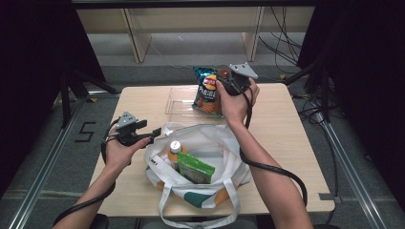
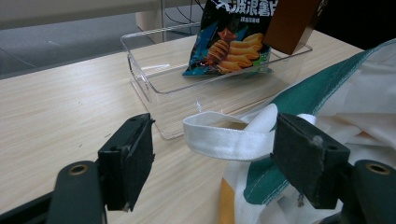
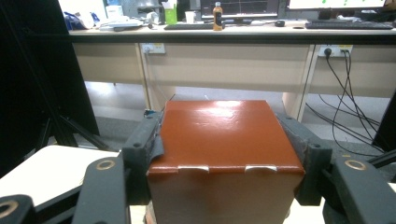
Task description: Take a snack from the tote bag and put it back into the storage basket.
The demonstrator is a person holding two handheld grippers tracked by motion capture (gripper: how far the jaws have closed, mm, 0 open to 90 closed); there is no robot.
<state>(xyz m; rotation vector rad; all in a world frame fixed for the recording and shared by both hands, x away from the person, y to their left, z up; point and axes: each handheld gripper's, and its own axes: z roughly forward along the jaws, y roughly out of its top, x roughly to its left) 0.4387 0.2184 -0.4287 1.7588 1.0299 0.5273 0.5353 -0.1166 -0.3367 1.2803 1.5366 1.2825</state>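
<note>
My left gripper (image 2: 212, 163) is gaping wide around the white handle (image 2: 224, 137) of the tote bag (image 1: 210, 143); at twelve o'clock, my right gripper (image 3: 224, 154) is clamping a brown box (image 3: 224, 149) over the clear tray (image 1: 179, 102) beside the chip bag (image 1: 206, 90)

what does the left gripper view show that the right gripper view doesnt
The left gripper view has the clear plastic tray with the blue snack bag standing in it, the white, green and orange cloth tote bag, and the bag's white strap between the left tool's open jaws, untouched. The right gripper view has the back desk with an orange-capped bottle, and wall sockets with cables. Both share the glossy brown cardboard box, clamped by the right tool, and the light wooden table.
</note>
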